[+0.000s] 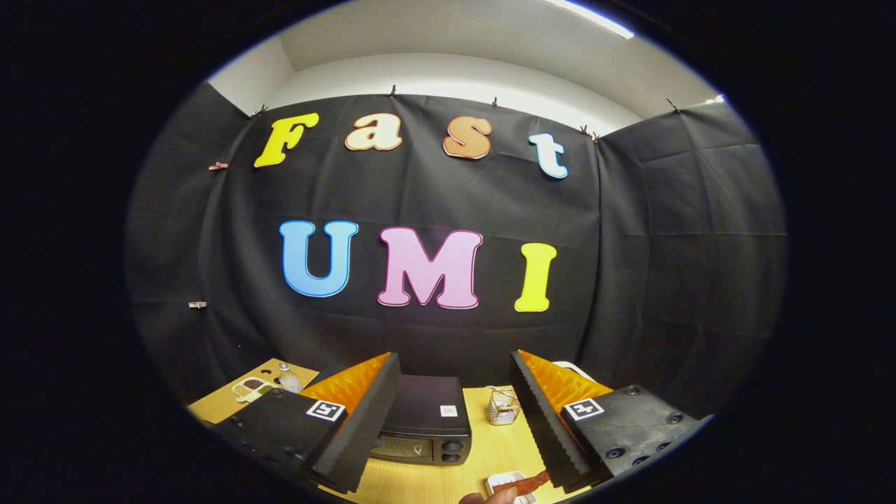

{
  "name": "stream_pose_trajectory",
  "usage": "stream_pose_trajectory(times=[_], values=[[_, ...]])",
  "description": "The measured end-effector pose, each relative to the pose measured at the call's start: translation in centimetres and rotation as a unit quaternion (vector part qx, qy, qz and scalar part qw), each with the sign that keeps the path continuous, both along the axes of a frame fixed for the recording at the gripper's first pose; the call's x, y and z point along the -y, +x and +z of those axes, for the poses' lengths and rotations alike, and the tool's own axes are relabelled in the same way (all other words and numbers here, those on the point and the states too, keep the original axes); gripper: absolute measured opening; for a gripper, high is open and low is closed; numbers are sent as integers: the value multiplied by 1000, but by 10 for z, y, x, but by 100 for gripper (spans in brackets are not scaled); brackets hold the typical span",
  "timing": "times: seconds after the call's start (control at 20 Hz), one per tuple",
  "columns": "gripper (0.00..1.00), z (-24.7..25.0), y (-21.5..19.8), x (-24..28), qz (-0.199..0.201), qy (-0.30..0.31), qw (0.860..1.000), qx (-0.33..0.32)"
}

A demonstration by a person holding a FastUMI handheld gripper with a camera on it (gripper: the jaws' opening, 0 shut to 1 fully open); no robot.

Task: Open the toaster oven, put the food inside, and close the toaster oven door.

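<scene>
A black toaster oven (428,420) stands on the wooden table (483,448), seen from above between my two fingers and well beyond them. Its door looks closed, with two knobs on its right front. My gripper (455,392) is open, held high above the table, with nothing between the fingers. By the inner edge of the right finger, a strip of reddish-brown food (523,482) lies on a small white dish (505,484), and a person's fingertip (490,498) touches there.
A small wire basket (503,407) stands right of the oven. At the table's back left sit a white tray of small items (250,387) and a clear bottle (288,380). A white object (575,369) peeks out behind the right finger. Black cloth walls close the booth.
</scene>
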State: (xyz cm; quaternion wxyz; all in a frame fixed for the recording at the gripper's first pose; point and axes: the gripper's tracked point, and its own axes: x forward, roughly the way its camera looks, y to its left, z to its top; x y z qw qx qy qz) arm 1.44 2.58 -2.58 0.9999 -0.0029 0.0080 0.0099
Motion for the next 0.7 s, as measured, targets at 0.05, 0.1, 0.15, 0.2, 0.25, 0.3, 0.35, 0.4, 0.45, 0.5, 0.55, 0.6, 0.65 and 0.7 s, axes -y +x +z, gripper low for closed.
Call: stream_pose_trajectory(times=[0.05, 0.1, 0.15, 0.2, 0.25, 0.3, 0.35, 0.4, 0.45, 0.5, 0.55, 0.6, 0.65, 0.7], values=[[97, -7, 2, -7, 2, -2, 1000, -2], [97, -12, 4, -15, 4, 0, 1000, -3], [97, -16, 5, -25, 7, 6, 1000, 0], [97, -21, 7, -36, 10, 14, 1000, 1], [97, -30, 9, -48, 15, 21, 1000, -3], [97, -40, 12, -61, 20, 22, 1000, -8], [97, -50, 14, -70, 24, 17, 999, -13], [97, -59, 16, -80, 27, 7, 999, -16], [97, -69, 19, -90, 32, -3, 999, -18], [97, -75, 21, -98, 37, -6, 999, -20], [97, -85, 26, -108, 41, -3, 999, -26], [97, -96, 30, -115, 44, 4, 998, -38], [97, -108, 35, -122, 44, 10, 998, -51], [97, -118, 40, -126, 42, 9, 997, -60]])
